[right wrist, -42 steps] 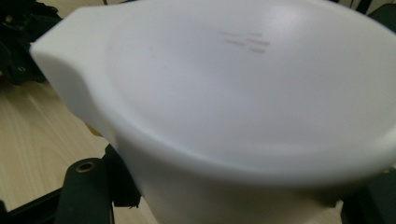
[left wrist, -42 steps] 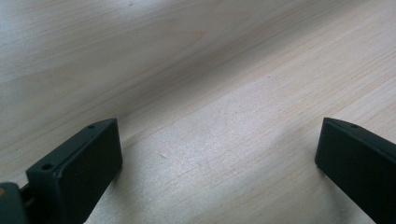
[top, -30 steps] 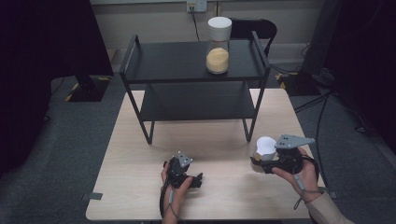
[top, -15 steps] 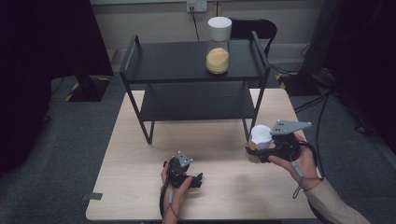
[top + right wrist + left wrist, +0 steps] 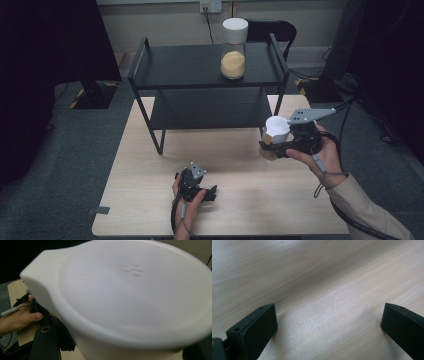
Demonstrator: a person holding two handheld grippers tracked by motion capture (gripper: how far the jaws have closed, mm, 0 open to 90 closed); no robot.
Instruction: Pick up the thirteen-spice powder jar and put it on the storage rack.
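Between my right claw's (image 5: pixel 270 145) clenched jaws sits the white-lidded jar (image 5: pixel 276 131), so I'd keep it upright and clear the shelf's (image 5: pixel 200 70) rail, left claw (image 5: pixel 212 192) released.

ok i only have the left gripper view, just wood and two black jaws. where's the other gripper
Observer: The right gripper is above the table's right side, shut on a white-lidded jar.
Operator: anything else around
Observer: A black two-level shelf stands at the table's far side.
Operator: anything on it
Observer: Another jar, part full of yellow powder, stands on the top level toward the right.
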